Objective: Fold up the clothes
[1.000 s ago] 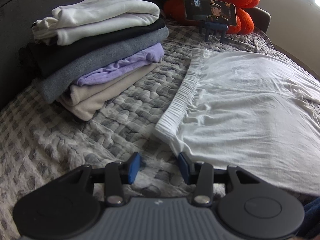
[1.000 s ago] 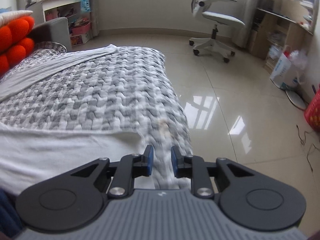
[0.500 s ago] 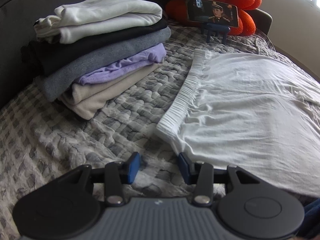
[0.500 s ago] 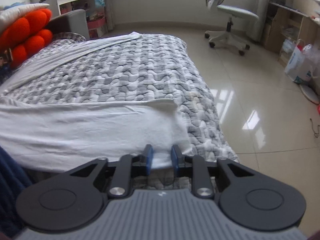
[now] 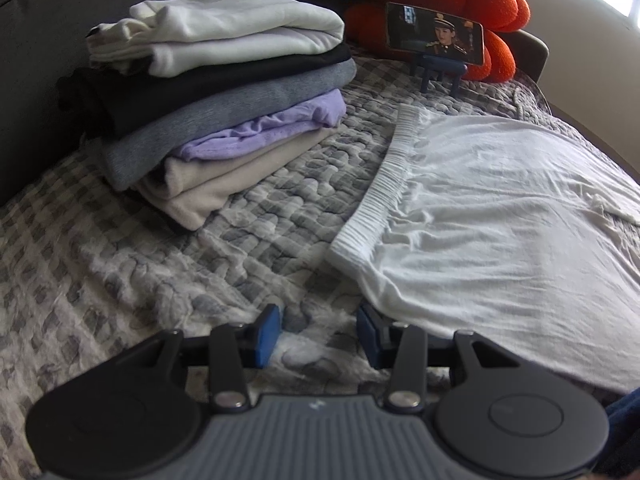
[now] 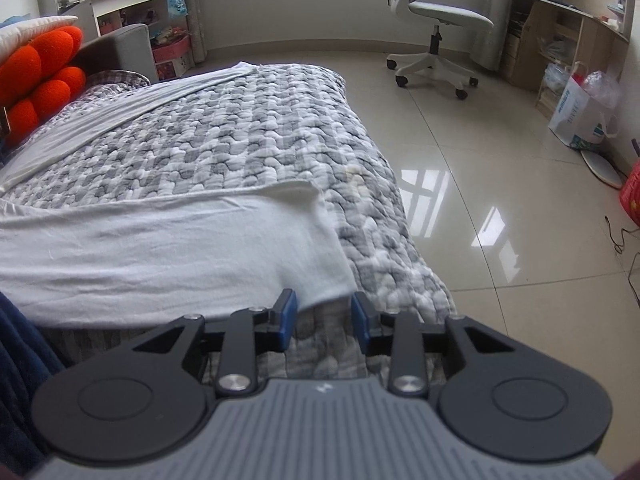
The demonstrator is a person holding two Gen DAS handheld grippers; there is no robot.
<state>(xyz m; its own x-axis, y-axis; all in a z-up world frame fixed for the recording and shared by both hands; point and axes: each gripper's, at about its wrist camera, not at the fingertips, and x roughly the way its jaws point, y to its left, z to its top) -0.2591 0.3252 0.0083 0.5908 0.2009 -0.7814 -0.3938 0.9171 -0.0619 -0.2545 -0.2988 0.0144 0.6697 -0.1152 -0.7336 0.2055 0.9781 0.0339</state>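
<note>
Right wrist: white garment [image 6: 168, 248] before parted hand-held gripper [image 6: 322, 320].

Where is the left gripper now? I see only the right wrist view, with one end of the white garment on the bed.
Observer: The left gripper is open and empty, low over the blanket, beside the near corner of the elastic waistband of the white garment.
Operator: Is something lying next to the garment on that side?
Observer: Yes, a stack of folded clothes stands on the blanket to the left of the waistband, apart from it.
</note>
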